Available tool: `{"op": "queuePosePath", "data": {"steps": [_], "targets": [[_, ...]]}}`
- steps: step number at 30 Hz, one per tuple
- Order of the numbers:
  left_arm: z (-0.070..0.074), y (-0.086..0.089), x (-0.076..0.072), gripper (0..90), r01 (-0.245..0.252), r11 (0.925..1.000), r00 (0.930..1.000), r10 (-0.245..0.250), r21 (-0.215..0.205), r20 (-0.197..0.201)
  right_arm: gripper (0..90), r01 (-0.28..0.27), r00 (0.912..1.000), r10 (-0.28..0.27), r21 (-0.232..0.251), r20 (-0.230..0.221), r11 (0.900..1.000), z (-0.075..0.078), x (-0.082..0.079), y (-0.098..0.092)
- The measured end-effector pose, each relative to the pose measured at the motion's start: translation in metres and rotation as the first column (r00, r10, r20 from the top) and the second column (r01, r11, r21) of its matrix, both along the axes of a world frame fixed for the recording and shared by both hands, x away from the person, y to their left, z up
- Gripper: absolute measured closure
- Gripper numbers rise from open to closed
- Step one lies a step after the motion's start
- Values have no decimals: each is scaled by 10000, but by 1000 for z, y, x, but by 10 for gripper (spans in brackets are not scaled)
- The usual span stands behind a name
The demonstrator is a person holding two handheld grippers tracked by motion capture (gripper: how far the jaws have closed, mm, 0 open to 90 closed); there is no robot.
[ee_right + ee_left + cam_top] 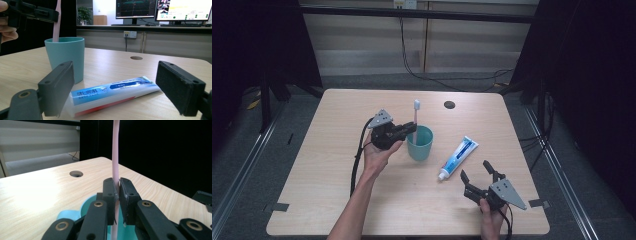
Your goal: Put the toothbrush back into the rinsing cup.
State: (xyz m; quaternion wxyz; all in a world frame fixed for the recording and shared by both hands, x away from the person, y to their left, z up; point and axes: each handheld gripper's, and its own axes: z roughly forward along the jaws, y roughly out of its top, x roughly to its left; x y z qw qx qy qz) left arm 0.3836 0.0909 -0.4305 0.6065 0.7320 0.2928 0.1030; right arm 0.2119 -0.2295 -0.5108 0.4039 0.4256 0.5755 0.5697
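Pink toothbrush (pixel 415 116) clamped upright in the left gripper (pixel 411 128), its lower end inside the teal cup (pixel 420 143).
Left hand (pixel 377 152) reaches over the bench (pixel 322 165) just beside the cup; rightward, a toothpaste tube (pixel 458 157) lies flat before the right gripper (pixel 476 174), jaws spread and empty, held low.

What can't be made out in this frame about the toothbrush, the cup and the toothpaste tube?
- Toothbrush: head cut off by the top edge of the left gripper view; lower end hidden inside the cup in all views.
- Cup contents: rim and the left gripper block the inside in the high view.
- Toothpaste tube: cap end hidden behind a jaw of the right gripper; print too small in the high view.
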Motion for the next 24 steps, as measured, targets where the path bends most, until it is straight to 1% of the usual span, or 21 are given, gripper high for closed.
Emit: {"op": "queuePosePath", "data": {"steps": [1,7,9,13,15,18,19,22,24], "targets": [[-1,0,0,837,32,10000,10000,-32,44,12,148,4,10000,-4,15,-1,10000,0,0,0],[-5,1,2,837,25,9999,9997,-22,136,-229,148,14,10000,-14,29,3,10000,0,0,0],[-6,1,2,836,-56,9998,9996,61,202,-263,148,8,10000,-8,23,0,10000,0,0,0],[-5,0,2,830,41,9998,9995,-36,175,-321,148,15,10000,-15,28,1,10000,0,0,0],[-4,1,2,823,14,9999,9994,-10,116,-347,148,14,10000,-14,30,4,10000,0,0,0],[-4,4,2,805,45,9997,9993,-35,259,-383,148,14,10000,-14,19,6,10000,0,0,0],[-4,4,2,790,-4,9999,9992,10,144,-407,148,15,10000,-15,23,3,10000,0,0,0],[-4,7,2,756,2,10000,9989,3,94,-462,148,17,10000,-17,18,3,10000,0,0,0],[-3,8,1,724,-32,9998,9988,41,180,-492,148,18,10000,-18,27,2,10000,0,0,0]]}}
